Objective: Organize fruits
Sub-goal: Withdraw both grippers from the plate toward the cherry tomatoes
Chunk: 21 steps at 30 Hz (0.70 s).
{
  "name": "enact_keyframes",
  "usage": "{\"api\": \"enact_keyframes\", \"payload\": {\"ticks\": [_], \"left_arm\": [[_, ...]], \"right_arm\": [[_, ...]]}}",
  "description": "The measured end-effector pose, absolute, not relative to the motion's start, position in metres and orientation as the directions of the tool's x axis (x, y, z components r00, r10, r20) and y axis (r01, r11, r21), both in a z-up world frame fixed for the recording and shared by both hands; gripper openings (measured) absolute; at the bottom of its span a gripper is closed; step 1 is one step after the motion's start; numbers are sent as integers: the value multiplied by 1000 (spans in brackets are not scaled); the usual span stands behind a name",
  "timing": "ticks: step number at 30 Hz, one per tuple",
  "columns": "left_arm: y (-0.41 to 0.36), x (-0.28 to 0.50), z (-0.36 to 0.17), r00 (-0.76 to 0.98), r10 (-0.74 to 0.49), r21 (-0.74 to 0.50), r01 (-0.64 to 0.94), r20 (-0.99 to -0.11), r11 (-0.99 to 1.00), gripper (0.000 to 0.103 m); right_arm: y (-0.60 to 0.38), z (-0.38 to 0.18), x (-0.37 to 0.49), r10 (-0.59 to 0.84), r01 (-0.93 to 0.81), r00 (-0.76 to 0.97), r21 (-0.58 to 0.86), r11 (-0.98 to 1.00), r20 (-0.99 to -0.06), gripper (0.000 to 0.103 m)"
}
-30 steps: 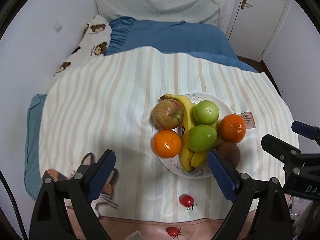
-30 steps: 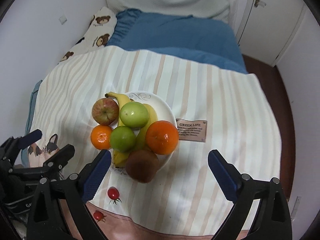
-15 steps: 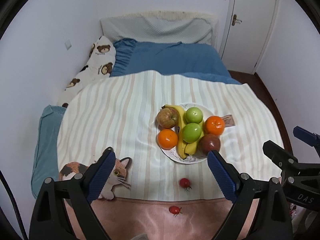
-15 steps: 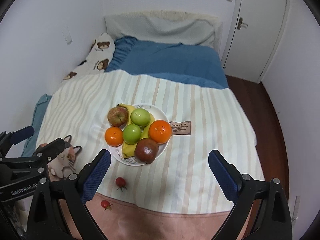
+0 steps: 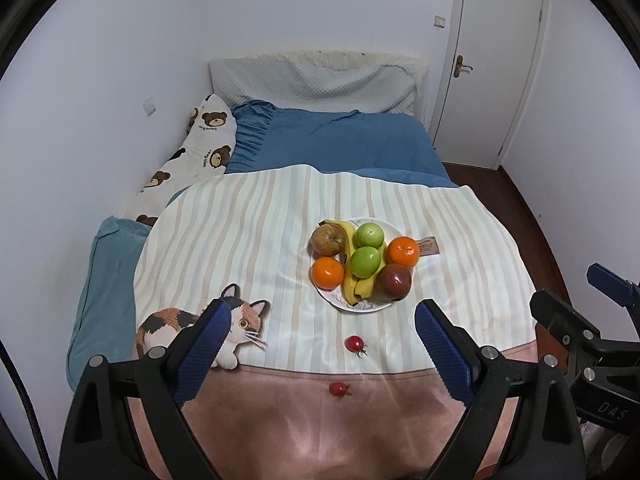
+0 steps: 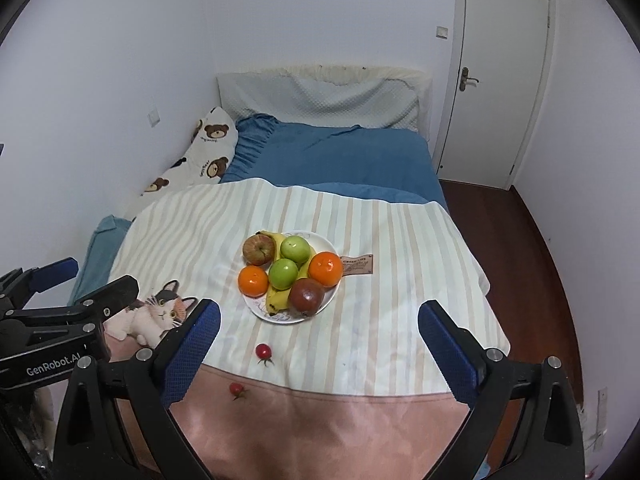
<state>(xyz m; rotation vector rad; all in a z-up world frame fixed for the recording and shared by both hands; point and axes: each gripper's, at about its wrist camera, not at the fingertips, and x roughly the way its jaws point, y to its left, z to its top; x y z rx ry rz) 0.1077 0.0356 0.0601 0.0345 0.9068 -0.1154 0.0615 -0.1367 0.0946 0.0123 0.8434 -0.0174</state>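
A bed (image 5: 344, 148) fills the room, and over its near half lies a striped blanket (image 5: 248, 240) with a pink hem. On that blanket, a little right of the middle, sits a white plate (image 5: 362, 307) heaped with fruit. A yellow banana (image 5: 352, 264) runs down the plate's middle from far to near. Left of it are a reddish apple (image 5: 327, 240) at the far side and an orange (image 5: 328, 273) nearer. Right of the banana two green apples (image 5: 370, 235) lie one behind the other. Farther right sit a second orange (image 5: 403, 251) and, nearest the rim, a dark brown-red fruit (image 5: 394, 279); I cannot tell what kind it is. All the pieces crowd together, touching.

Two small red tomatoes lie off the plate on the near side: one (image 5: 355, 344) on the stripes just short of the hem, the other (image 5: 338, 389) on the pink band.

Both tongs hang above the near edge of the bed, well apart from the plate. The left gripper (image 5: 320, 352) stands wide open with nothing between its blue pads. The right gripper (image 6: 320, 354) is spread just as wide, empty too, touching nothing. Each shows in the other's view, at the side.

A cat print (image 5: 224, 330) lies on the blanket at near left, and a sewn label (image 5: 428, 247) just right of the plate.
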Motion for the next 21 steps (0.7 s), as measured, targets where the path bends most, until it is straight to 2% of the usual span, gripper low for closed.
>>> {"api": "enact_keyframes", "payload": {"ticks": [15,21], "left_arm": [[36,85,59,596,-89,-15,129,-798,992,94],[43,103,13,549,-31,27,96,-835,995,94]], "right_arm": [[-141,94,36,36,41,651,82,996,-758,101],[-155,48,62,121,48,583,183,982,-803,101]]}}
